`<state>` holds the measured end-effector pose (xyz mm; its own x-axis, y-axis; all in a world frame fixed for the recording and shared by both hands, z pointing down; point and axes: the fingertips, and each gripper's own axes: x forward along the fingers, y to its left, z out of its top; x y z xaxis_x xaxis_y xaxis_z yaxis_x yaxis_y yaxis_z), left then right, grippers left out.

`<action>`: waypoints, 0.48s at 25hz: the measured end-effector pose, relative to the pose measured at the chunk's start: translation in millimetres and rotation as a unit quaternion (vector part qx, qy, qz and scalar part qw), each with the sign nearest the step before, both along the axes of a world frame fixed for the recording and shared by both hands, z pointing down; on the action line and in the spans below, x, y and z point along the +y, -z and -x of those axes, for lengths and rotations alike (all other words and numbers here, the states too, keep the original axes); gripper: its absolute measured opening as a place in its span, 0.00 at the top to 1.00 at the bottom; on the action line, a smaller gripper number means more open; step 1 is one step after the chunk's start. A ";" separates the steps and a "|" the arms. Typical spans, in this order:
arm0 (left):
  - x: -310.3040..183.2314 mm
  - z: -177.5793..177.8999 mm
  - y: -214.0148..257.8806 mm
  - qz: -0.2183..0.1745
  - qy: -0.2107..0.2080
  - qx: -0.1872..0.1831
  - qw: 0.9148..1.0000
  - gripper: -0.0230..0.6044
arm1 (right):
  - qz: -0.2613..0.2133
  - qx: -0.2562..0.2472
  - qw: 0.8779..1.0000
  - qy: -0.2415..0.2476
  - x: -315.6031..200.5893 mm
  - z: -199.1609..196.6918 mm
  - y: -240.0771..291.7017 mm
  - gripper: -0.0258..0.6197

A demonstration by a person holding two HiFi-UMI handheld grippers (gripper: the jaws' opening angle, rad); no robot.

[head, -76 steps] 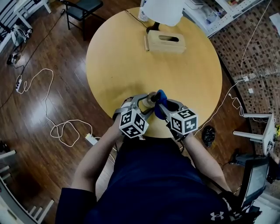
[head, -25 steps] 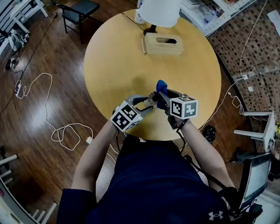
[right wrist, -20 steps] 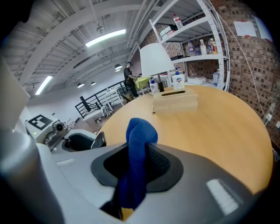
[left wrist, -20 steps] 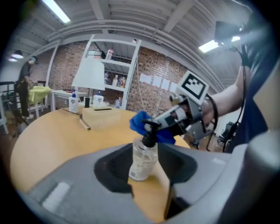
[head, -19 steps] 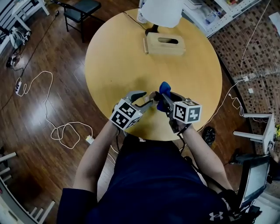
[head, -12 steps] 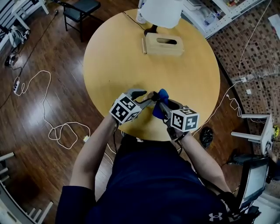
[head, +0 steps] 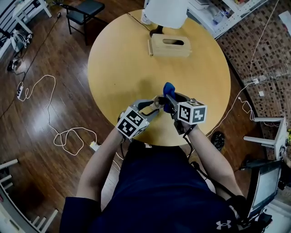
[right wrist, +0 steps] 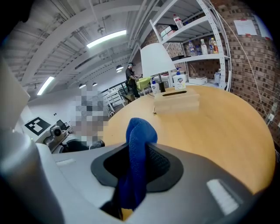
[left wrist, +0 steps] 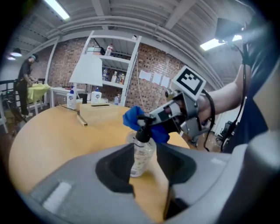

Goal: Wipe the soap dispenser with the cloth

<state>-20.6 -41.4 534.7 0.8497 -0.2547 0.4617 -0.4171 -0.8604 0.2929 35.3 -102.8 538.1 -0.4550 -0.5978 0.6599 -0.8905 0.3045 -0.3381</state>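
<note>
Soap dispenser (left wrist: 142, 153), upright near the round desk's (head: 127, 68) front edge, clenched in left gripper (head: 153, 103), jaws just closing tighter; blue cloth (right wrist: 138, 135), grasped in right gripper (head: 169, 103), against the dispenser's pump head.

Dispenser and cloth at the near edge of the counter (head: 122, 68)

The soap dispenser (left wrist: 142, 155) stands on the counter between the jaws of my left gripper (left wrist: 144, 168), which have just been closing. The cloth (right wrist: 138, 148) sticks out of the jaws of my right gripper (right wrist: 135, 175), by the dispenser's top, to its right. Well ahead of both jaws sits a box (head: 171, 45), with a lamp (head: 166, 13) just behind it.
</note>
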 end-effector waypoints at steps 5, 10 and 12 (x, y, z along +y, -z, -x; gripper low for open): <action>-32.6 10.7 13.1 0.010 0.046 0.034 0.998 0.71 | 0.012 -0.013 1.000 -0.008 40.7 0.4 5.3 0.81; -30.1 1.7 -3.6 0.032 -0.002 0.011 0.999 0.71 | 0.017 -0.010 1.000 0.000 52.6 8.8 -1.6 0.81; -23.4 -1.7 -5.8 0.035 -0.004 0.010 0.999 0.72 | 0.014 -0.005 1.000 -0.008 43.4 4.6 -2.9 0.81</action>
